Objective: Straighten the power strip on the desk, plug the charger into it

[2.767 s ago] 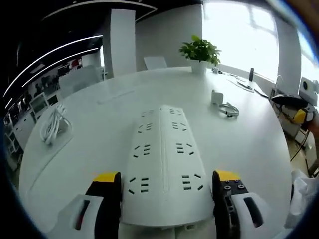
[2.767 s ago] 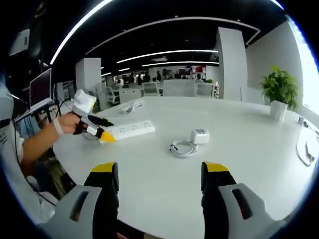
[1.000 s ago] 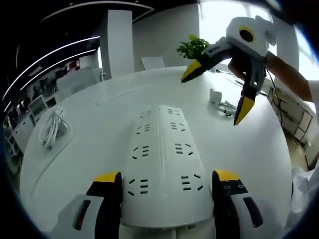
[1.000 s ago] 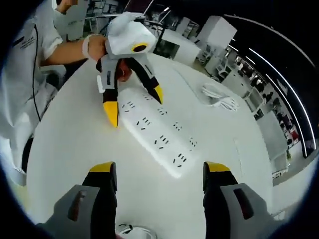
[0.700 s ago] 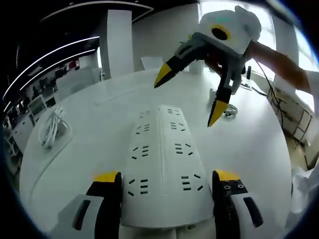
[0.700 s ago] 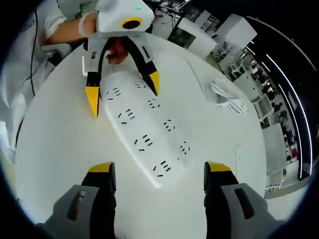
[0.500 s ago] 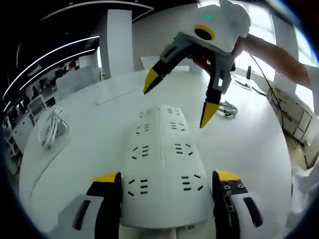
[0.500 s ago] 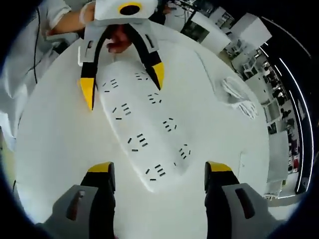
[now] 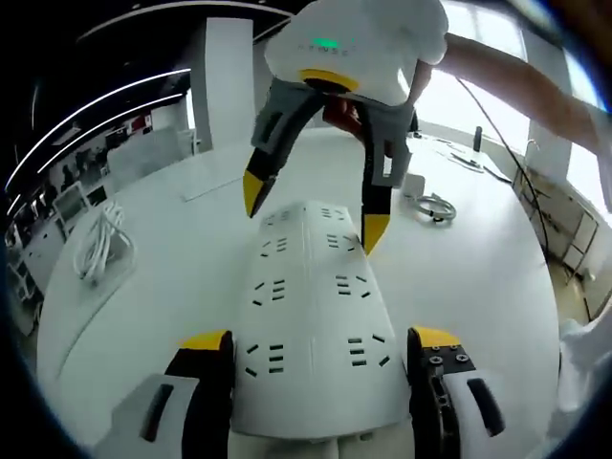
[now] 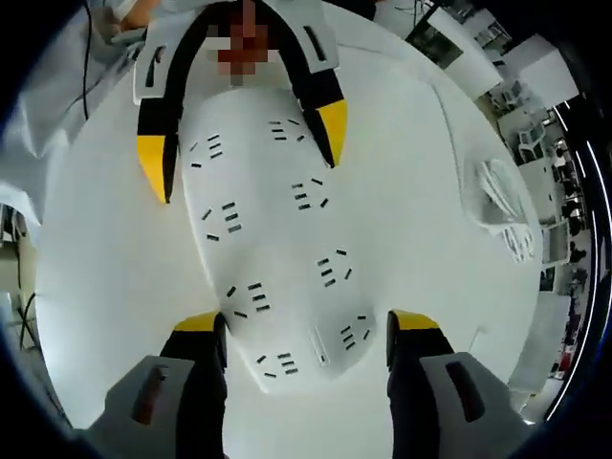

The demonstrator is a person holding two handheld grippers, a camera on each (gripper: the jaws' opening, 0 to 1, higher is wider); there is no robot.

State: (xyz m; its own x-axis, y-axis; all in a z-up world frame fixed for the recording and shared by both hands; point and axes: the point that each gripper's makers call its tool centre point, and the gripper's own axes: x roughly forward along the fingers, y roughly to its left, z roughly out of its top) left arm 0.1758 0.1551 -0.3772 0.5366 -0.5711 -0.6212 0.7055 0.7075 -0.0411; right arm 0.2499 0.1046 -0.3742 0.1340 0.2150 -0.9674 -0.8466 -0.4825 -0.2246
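White round worktop [image 9: 143, 277], power strip [image 9: 311, 316] flat in the middle. Left claw [image 9: 316, 368] straddles its near end, right claw [image 10: 306, 359] its far end, both spread wide, neither pinching. Straightening step; next, close and swing it. Charger [image 9: 415, 185] waits beyond the strip.

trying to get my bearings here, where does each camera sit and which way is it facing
Left gripper view: rides the left gripper at one end of the power strip, looking along it across the desk toward the charger; its own jaws straddle that end, and an arm shows.
Right gripper view: rides the right gripper at the opposite end, looking down along the strip; its jaws straddle that end, and a white sleeve shows.
Shared: the strip, the desk, and each other's gripper.
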